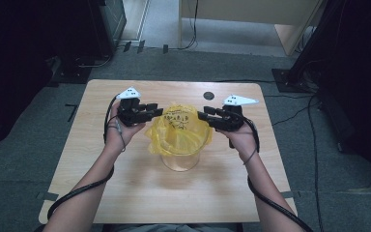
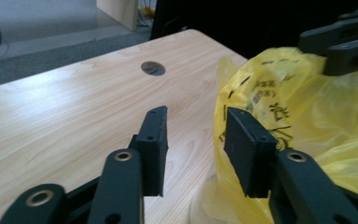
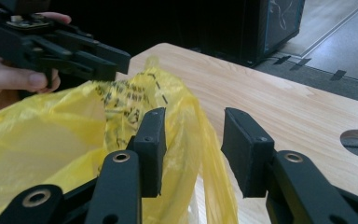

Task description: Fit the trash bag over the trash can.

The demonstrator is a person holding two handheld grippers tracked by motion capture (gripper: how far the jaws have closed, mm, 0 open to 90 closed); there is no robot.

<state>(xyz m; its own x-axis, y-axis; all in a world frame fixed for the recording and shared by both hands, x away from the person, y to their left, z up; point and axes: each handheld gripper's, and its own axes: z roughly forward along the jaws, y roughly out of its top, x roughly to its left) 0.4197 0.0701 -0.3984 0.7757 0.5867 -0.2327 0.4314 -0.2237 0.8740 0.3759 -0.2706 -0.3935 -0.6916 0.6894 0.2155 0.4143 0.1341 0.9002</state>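
A yellow plastic bag [image 1: 178, 128] with black print lines a clear round container [image 1: 179, 162] standing mid-table. My left gripper [image 1: 157, 110] is at the bag's left upper rim. In the left gripper view its jaws [image 2: 196, 121] stand open with bare wood showing between them, and the bag [image 2: 307, 107] lies just past the right-hand jaw. My right gripper [image 1: 203, 113] is at the bag's right rim. In the right gripper view its jaws [image 3: 193, 121] are apart with a fold of the bag [image 3: 51, 126] hanging loose between them.
The wooden table [image 1: 140, 193] has a round cable hole [image 1: 208, 95] behind the bag. Dark equipment stands on the grey floor at far left and right, with cables running to it. A pale wooden cabinet [image 1: 251, 14] is at the back.
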